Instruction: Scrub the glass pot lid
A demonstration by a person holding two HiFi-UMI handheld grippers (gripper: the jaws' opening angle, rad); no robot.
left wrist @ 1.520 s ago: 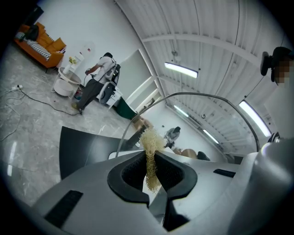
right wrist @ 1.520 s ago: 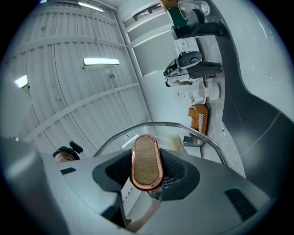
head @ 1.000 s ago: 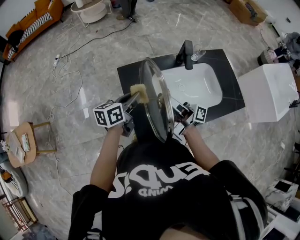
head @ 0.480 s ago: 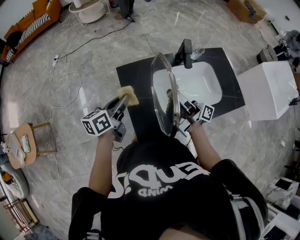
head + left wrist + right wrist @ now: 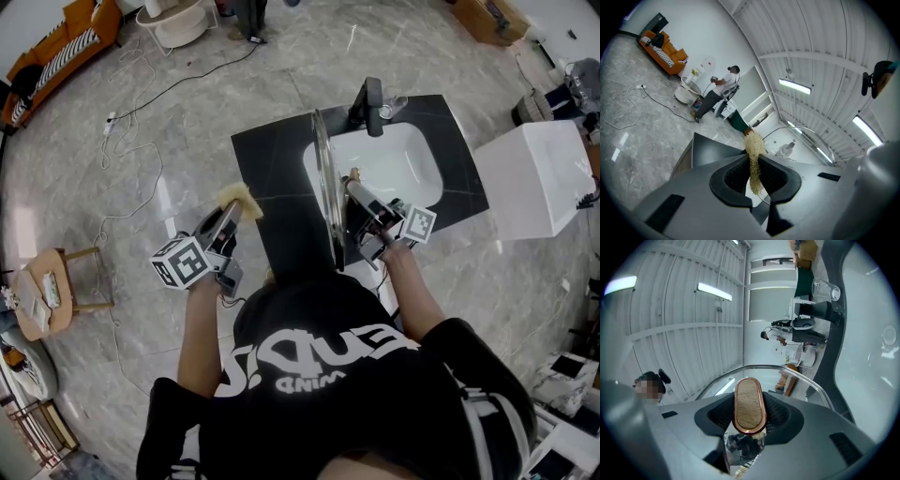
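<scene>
The glass pot lid [image 5: 325,187] stands on edge over the left rim of the white sink [image 5: 398,173], seen almost edge-on in the head view. My right gripper [image 5: 357,194] is shut on its wood-topped knob [image 5: 750,404], with the lid's rim [image 5: 806,379] arcing beyond the jaws. My left gripper [image 5: 228,216] is shut on a yellow fibrous scrubber [image 5: 240,199], which is pinched flat between the pads [image 5: 753,161]. The scrubber hangs well to the left of the lid, apart from the glass.
The sink sits in a black counter [image 5: 272,164] with a dark faucet [image 5: 373,103] at its far side. A white box [image 5: 534,183] stands to the right. A small wooden stool [image 5: 47,281] and loose cables [image 5: 131,141] lie on the marble floor at left.
The left gripper has drawn the scrubber off the lid, leftward and toward me. The lid has rolled from a slanted face view to nearly edge-on and shifted slightly right.
</scene>
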